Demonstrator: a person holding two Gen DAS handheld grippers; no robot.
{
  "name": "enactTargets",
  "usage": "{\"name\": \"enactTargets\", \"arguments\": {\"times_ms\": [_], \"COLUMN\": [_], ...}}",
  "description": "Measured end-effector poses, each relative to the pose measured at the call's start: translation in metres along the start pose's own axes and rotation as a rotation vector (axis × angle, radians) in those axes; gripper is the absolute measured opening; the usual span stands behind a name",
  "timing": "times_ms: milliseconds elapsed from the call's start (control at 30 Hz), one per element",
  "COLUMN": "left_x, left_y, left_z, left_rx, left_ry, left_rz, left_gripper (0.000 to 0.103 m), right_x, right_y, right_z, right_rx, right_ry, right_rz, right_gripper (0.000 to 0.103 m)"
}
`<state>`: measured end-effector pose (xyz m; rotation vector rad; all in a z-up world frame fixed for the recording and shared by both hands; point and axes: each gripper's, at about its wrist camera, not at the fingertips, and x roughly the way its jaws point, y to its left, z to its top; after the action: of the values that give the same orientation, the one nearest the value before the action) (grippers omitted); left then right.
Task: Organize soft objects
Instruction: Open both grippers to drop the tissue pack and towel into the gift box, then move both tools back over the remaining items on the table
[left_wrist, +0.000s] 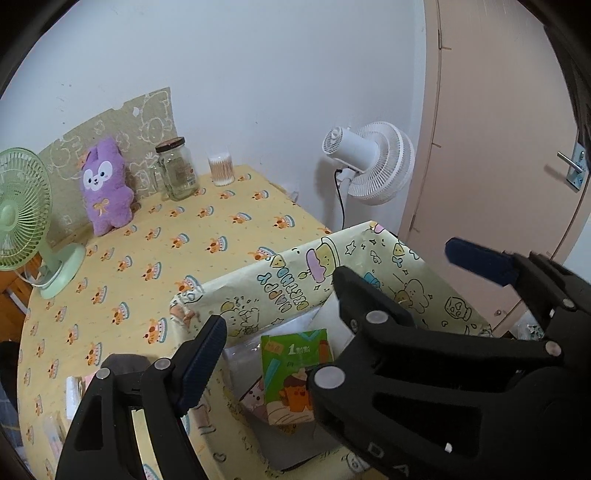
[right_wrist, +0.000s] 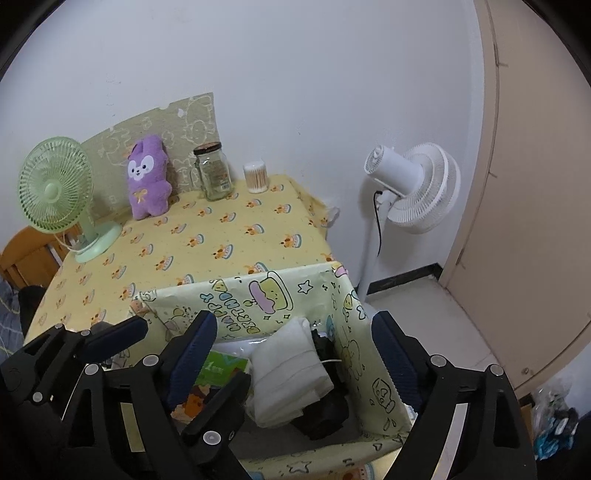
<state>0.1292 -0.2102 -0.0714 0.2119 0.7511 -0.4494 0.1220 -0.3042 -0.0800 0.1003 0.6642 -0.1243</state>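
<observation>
A box (right_wrist: 258, 295) wrapped in cartoon paper stands at the table's near right corner. Inside it lie a folded white cloth (right_wrist: 291, 373), a green tissue packet (left_wrist: 295, 354) (right_wrist: 221, 369) and a black item (right_wrist: 325, 410). My right gripper (right_wrist: 294, 318) (left_wrist: 397, 260) hangs open over the box, and the white cloth lies below it, clear of the pads. Open as well, my left gripper (left_wrist: 295, 350) (right_wrist: 194, 350) straddles the box's left wall, one finger outside and one inside. A purple plush (left_wrist: 107, 188) (right_wrist: 147, 181) leans against the back wall, far from both grippers.
On the yellow tablecloth (left_wrist: 166, 236) stand a green desk fan (left_wrist: 22, 210) at the left, a glass jar (left_wrist: 177, 170) and a cup of cotton swabs (left_wrist: 221, 168) at the back. A white standing fan (left_wrist: 373, 162) and a door (left_wrist: 498, 147) are to the right.
</observation>
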Motion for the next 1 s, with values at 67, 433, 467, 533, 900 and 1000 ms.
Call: {"name": "enactTargets", "arguments": {"times_ms": [67,433,467,533,900,1000], "left_x": [-0.004,-0.036,-0.038,-0.043,-0.070,-0.077], "left_y": [0.002,0.016,0.017,0.020,0.047,0.055], "left_z": [-0.001,-0.005,-0.006,-0.007,-0.015,-0.018], "left_rx": [-0.001,-0.020,-0.022,-0.026,-0.061,-0.074], "left_ry": [-0.004,-0.065,-0.069,-0.078,-0.121,-0.130], "left_rz": [0.003,0.016,0.017,0.022,0.054,0.073], "left_gripper": [0.083,0.083,0.083,0.083,0.083,0.083], "right_x": [-0.006,-0.034,-0.037,-0.041,-0.063,-0.067], "right_y": [0.004,0.025,0.028,0.032,0.065,0.076], "right_z": [0.001,0.003,0.003,0.004,0.004,0.005], "right_rx": [-0.023,-0.054,-0.058,-0.063,-0.092,-0.093], "right_ry": [-0.022,-0.072,-0.075,-0.081,-0.110,-0.114], "right_rz": [-0.026,-0.024,-0.023,-0.020,-0.004,-0.002], "right_gripper": [0.088,0.088,0.088,0.088,0.089,0.089]}}
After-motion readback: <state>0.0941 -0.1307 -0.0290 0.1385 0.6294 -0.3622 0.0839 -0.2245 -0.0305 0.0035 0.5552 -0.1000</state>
